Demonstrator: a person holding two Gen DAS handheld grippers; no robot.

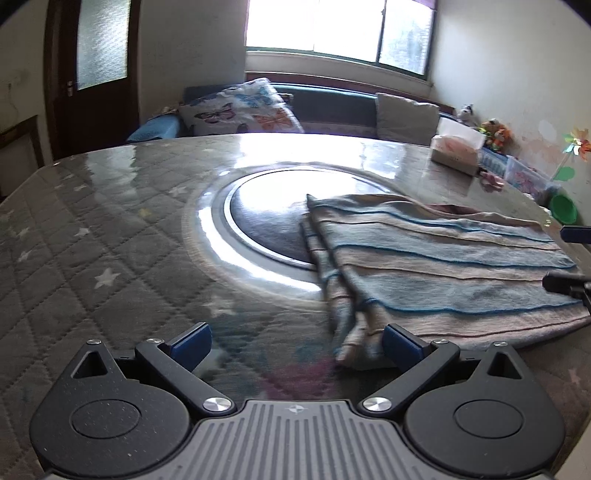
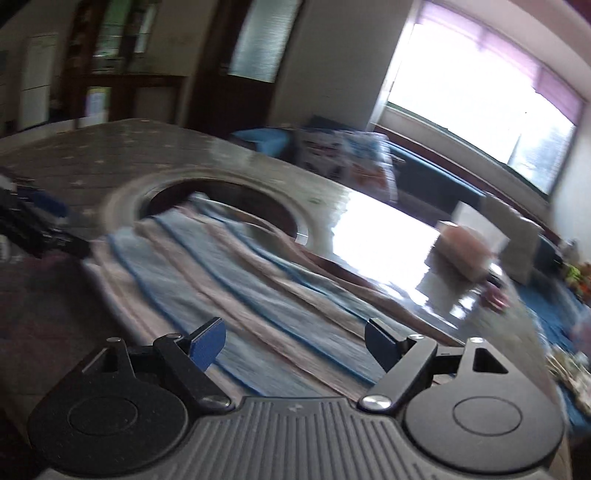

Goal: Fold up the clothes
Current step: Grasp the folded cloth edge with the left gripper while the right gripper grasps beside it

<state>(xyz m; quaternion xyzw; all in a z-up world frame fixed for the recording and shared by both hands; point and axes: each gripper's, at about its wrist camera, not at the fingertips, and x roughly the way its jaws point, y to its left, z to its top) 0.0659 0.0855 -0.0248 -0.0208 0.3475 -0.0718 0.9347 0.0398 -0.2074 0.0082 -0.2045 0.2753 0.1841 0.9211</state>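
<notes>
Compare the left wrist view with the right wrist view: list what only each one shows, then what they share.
Only the left wrist view: a green bowl, a paper pinwheel by the wall, and the garment's bunched folded edge near the camera.

Only the right wrist view: a white fridge and a dark wooden cabinet beyond the table.

Both: the striped garment lying on the glossy table, the tissue box, the butterfly pillow, the window, and each gripper's jaws open, empty.
</notes>
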